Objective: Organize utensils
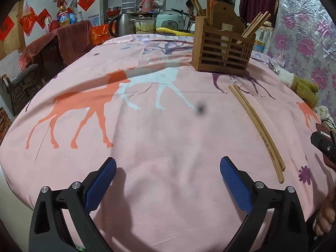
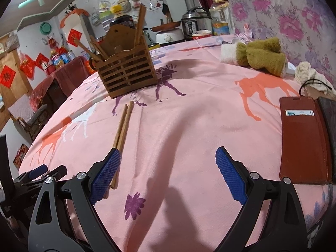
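A pair of wooden chopsticks (image 1: 257, 127) lies on the pink cloth, right of my left gripper (image 1: 168, 180), which is open and empty. The pair also shows in the right wrist view (image 2: 122, 126), its near end hidden behind the left finger (image 2: 106, 174) of my right gripper (image 2: 168, 174), which is open and empty. A slatted wooden utensil holder (image 1: 223, 50) with several chopsticks standing in it sits at the far side of the table; it also shows in the right wrist view (image 2: 127, 71).
A red phone case (image 2: 304, 140) lies open at the right. A green plush toy (image 2: 262, 57) and a cream cloth (image 2: 310, 75) lie at the far right. Kettle (image 1: 124, 24), pots and a rice cooker (image 1: 170, 20) stand behind the table.
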`<state>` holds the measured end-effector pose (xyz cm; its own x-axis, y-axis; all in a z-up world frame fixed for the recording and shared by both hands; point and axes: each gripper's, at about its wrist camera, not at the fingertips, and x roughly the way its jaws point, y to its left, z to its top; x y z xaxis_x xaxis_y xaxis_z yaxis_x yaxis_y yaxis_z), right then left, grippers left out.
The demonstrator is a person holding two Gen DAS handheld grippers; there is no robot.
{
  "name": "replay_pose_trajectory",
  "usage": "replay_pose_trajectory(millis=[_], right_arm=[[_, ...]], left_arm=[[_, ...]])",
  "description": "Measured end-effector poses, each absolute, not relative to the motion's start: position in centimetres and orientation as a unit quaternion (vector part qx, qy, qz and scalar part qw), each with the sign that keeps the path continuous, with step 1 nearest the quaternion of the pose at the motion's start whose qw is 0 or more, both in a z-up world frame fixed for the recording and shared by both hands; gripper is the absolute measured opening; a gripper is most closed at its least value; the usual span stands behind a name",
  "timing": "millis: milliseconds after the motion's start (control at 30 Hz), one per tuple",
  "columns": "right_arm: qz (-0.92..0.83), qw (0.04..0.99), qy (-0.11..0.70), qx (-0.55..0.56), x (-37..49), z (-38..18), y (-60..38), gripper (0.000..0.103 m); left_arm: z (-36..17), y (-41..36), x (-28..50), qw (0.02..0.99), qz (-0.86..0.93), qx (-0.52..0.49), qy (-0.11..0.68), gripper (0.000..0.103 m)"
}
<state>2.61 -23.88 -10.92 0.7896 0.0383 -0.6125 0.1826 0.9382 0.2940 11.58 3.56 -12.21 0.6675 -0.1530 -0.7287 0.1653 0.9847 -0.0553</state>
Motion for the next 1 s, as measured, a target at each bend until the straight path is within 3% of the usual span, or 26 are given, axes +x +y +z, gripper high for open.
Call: replay_pose_trajectory(millis=[1000], right_arm=[[0.023,0.933,0.337,0.120,1.2,-10.2,-22.3,0.089]], left_arm=[[-12.3,3.9,9.9,0.909,-0.093,0.022,0.406,0.097]])
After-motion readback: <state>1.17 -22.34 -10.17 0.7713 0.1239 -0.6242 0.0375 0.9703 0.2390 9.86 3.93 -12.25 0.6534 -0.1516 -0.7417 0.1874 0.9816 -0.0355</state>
